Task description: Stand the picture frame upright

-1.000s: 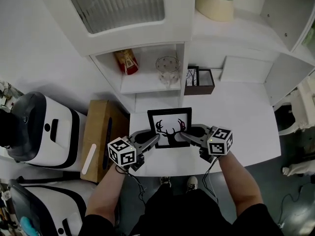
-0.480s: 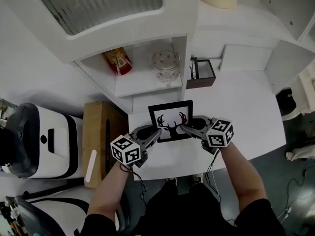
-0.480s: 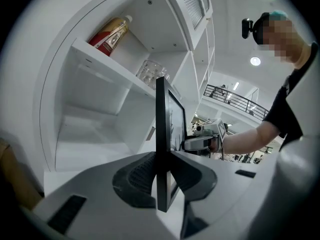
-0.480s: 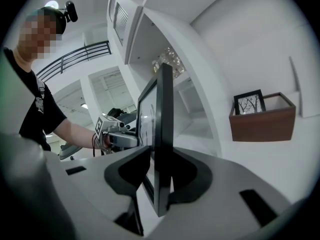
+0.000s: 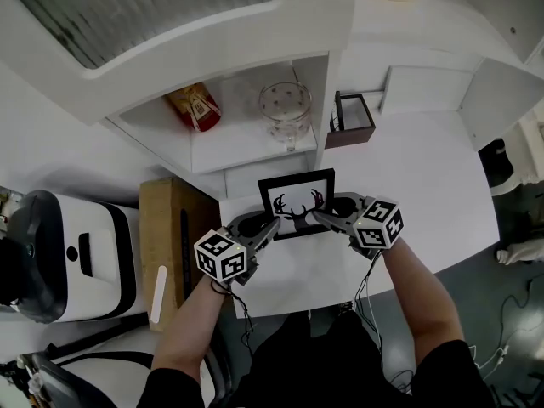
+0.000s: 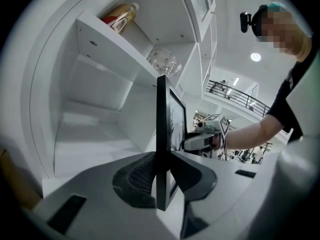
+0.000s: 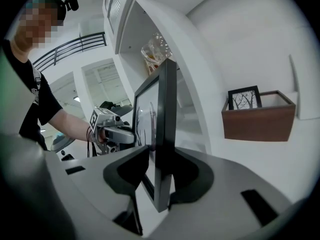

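While the picture frame (image 5: 296, 202) stands upright between them, left tongs (image 5: 273, 223) clamp its left edge; right tongs (image 5: 317, 215), jaws just opening, loosely straddle its right edge.

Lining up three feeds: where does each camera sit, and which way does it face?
Head view: on the head, steeply down at the picture frame; forearms, left claw, right claw show.
Left gripper view: on left claw, facing the right claw and arm.
Right gripper view: opposite, showing left arm; jaws have just been opening, frame between.
All share the frame.
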Demonstrator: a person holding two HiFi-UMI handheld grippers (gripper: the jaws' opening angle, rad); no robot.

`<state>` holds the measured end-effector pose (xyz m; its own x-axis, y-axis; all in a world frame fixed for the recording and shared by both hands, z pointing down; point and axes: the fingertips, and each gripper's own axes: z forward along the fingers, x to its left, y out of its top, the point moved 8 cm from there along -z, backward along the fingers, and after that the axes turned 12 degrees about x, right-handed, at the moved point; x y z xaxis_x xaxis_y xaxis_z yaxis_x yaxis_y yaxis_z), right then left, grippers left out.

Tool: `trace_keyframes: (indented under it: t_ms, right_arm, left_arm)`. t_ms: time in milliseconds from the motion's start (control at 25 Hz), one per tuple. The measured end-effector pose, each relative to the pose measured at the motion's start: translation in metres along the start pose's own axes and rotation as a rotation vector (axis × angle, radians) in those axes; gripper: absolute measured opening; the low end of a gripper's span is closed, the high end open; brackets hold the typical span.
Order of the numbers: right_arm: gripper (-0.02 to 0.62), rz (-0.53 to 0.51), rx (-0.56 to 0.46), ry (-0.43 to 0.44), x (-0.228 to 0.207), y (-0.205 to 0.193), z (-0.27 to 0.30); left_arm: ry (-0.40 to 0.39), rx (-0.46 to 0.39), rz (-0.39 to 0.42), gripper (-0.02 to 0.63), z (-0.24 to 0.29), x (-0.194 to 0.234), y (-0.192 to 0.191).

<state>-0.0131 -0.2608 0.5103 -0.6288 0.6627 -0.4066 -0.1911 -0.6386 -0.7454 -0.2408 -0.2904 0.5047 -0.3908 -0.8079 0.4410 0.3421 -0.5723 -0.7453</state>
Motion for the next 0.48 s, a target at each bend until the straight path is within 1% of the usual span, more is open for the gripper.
trace_keyframes:
  t_ms: [120, 280, 480]
  right_arm:
    - [0.126, -0.007, 0.019, -0.023, -0.006, 0.001, 0.006]
    - [0.135, -0.020, 0.050, -0.056, -0.012, 0.001, 0.013]
    - [0.141, -0.036, 0.076, -0.088, -0.019, 0.003, 0.018]
  left_arm:
    - [0.010, 0.001, -0.002, 0.086, 0.004, 0.007, -0.001]
    - [0.027, 0.014, 0.024, 0.086, 0.008, 0.013, -0.001]
    - [0.036, 0.018, 0.033, 0.087, 0.013, 0.021, -0.001]
